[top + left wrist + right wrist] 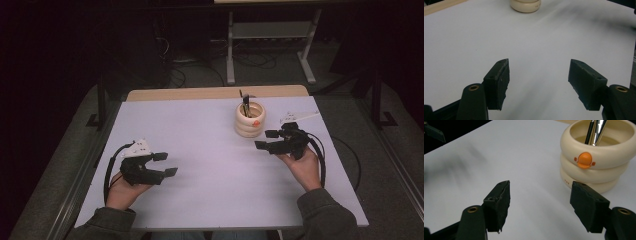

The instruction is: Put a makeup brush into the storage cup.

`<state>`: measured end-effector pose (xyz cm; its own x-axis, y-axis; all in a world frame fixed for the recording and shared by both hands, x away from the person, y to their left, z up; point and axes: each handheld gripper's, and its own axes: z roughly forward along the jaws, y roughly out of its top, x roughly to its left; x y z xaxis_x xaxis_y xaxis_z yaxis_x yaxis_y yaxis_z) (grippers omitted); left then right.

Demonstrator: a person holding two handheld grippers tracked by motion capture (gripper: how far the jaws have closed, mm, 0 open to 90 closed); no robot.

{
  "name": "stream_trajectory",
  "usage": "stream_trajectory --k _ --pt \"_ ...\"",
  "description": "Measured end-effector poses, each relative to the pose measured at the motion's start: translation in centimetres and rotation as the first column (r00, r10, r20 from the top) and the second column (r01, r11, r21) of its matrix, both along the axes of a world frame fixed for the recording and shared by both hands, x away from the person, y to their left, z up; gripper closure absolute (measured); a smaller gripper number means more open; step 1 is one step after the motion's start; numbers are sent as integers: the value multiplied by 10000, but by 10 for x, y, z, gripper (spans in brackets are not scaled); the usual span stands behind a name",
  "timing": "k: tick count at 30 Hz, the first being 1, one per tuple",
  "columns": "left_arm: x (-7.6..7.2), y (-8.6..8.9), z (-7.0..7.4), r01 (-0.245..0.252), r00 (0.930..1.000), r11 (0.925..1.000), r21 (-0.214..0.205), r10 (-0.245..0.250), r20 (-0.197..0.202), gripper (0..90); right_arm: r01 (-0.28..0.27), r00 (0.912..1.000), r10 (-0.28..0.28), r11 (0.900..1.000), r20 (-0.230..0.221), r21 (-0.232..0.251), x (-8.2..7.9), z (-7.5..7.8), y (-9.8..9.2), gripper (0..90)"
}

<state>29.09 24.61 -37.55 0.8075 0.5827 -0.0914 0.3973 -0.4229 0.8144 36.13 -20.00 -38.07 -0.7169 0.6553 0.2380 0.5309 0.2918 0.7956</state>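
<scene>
A cream ringed holder (250, 120) with an orange button stands upright on the white table (210, 160), right of centre toward the back. Thin metal utensils (245, 106) stick up out of it. My right gripper (266, 139) is open just right of and slightly nearer than the holder, nothing between its jaws. In the right gripper view the holder (596, 162) sits close ahead at upper right, with the utensils (595, 131) inside. My left gripper (166, 164) is open at the table's front left, empty. The holder's base (525, 5) shows far off in the left gripper view.
A wooden strip (215, 93) runs along the table's far edge. Beyond it a metal frame (270, 45) and loose cables (200, 65) lie on the dark floor. Cables trail from both grippers. Bare tabletop lies between the two grippers.
</scene>
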Motion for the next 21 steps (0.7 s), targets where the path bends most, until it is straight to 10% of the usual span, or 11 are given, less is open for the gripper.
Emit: stream_trajectory --k 21 --pt "-7 -2 -9 -275 9995 9996 -37 275 -139 287 278 9993 -277 9996 -266 38 -36 -23 -13 272"
